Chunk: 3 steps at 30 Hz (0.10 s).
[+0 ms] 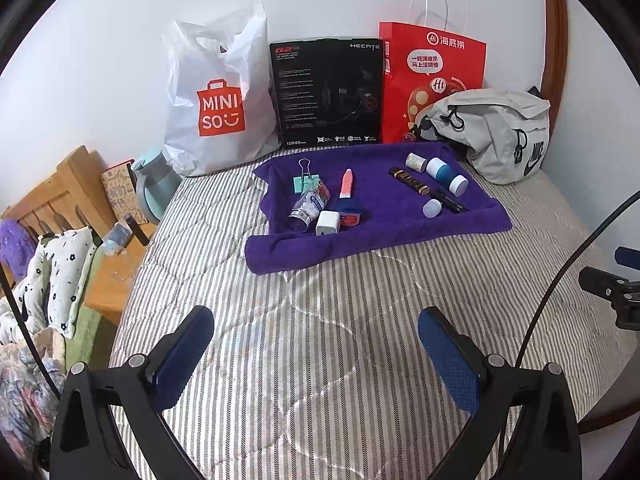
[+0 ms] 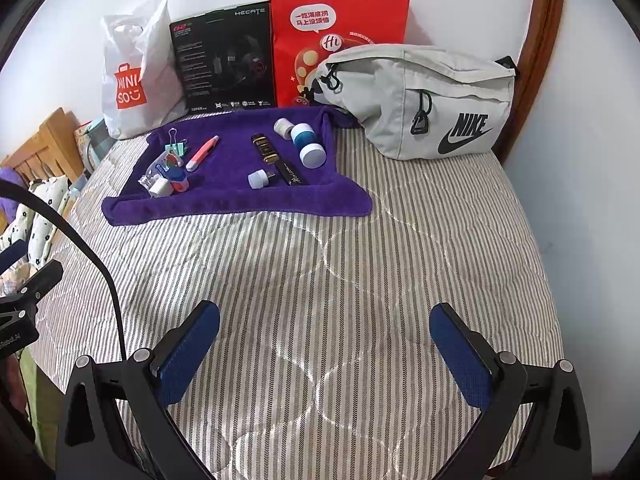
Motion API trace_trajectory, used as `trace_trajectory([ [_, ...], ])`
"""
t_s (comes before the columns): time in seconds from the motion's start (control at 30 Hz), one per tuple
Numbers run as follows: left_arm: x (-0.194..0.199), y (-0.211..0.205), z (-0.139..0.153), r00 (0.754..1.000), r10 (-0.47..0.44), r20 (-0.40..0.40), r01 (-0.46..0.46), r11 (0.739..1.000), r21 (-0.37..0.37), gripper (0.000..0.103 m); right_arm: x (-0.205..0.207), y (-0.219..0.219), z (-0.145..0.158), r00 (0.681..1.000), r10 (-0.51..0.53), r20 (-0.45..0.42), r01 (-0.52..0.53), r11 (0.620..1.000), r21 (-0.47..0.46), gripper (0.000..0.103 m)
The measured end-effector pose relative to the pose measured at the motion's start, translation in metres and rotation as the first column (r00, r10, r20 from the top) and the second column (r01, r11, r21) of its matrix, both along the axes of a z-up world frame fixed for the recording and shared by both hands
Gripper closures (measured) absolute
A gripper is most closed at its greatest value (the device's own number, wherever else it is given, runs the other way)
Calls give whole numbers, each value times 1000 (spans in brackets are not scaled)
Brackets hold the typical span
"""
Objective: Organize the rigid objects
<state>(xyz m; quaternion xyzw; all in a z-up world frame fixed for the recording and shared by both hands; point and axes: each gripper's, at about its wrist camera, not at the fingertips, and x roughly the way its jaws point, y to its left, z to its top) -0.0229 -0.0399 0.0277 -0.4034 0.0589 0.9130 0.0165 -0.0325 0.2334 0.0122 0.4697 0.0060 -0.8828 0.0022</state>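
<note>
A purple towel (image 1: 384, 236) (image 2: 224, 204) lies on the striped bed with several small items on it. On its left lie a green binder clip (image 1: 306, 182), a clear bottle (image 1: 310, 206), a white charger (image 1: 328, 223) and a pink pen (image 1: 346, 184). On its right lie a dark tube (image 1: 428, 190), a blue-and-white jar (image 1: 446, 175), a small white roll (image 1: 416, 162) and a white cap (image 1: 432, 208). A grey Nike waist bag (image 2: 432, 100) sits right of the towel. My left gripper (image 1: 316, 356) and right gripper (image 2: 324, 356) hover open over the bare quilt, well short of the towel.
A white Miniso bag (image 1: 218, 100), a black headset box (image 1: 326, 92) and a red paper bag (image 1: 430, 76) lean on the back wall. A wooden bedside table (image 1: 112, 276) with a teal kettle (image 1: 154, 188) stands left of the bed. Wide striped quilt (image 2: 360, 264) lies between grippers and towel.
</note>
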Motion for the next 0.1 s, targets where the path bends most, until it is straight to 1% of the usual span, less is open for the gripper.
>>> trace_trajectory([
  [0.1, -1, 0, 0, 1000, -1, 5, 1, 1000, 5, 0, 0, 0, -1, 1000, 2, 3, -2, 1000, -1, 0],
])
